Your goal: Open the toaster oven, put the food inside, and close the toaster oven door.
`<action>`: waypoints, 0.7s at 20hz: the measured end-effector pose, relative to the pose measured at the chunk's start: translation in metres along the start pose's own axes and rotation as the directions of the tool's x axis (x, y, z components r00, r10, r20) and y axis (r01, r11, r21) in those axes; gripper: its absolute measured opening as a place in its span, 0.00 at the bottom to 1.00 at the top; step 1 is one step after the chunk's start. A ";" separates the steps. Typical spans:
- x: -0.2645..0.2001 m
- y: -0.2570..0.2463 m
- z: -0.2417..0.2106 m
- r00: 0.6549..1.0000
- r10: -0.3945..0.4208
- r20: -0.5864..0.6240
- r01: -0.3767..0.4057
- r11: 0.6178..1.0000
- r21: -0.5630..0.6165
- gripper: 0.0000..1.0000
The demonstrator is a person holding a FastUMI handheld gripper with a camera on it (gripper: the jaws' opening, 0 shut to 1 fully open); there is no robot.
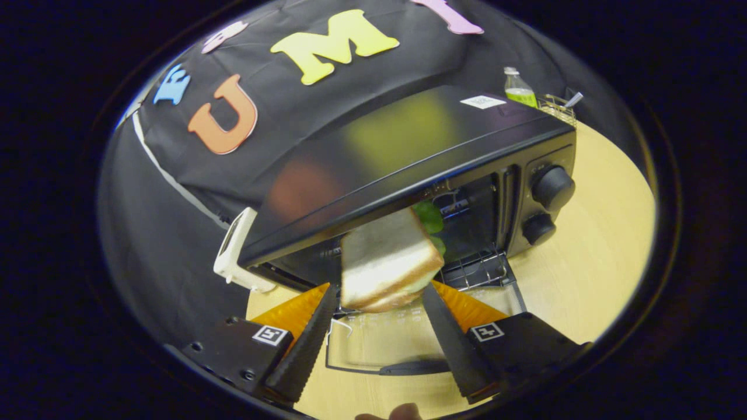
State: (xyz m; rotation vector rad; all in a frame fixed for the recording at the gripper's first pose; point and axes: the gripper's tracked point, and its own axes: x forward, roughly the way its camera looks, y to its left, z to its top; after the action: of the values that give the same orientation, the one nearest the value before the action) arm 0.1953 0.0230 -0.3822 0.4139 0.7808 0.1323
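Glossy black metal toaster oven, wire metal rack, pale smooth wood-look surface, matt ridged fingers on hand-held gripper.

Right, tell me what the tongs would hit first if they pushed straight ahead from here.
The tongs are shut on the sandwich, its far end already at the open oven mouth. Straight ahead the wire rack and the cavity lie next; the sandwich's top may brush the upper edge first, though depth is unclear.
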 end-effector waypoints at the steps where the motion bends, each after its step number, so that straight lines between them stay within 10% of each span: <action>1: -0.007 0.001 -0.001 1.000 -0.004 0.008 0.005 0.999 -0.036 0.98; 14: -0.129 0.020 -0.040 0.991 -0.042 0.131 0.090 0.917 -0.389 1.00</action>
State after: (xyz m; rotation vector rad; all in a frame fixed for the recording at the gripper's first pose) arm 0.0763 0.0191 -0.3152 0.0109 0.6287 0.1956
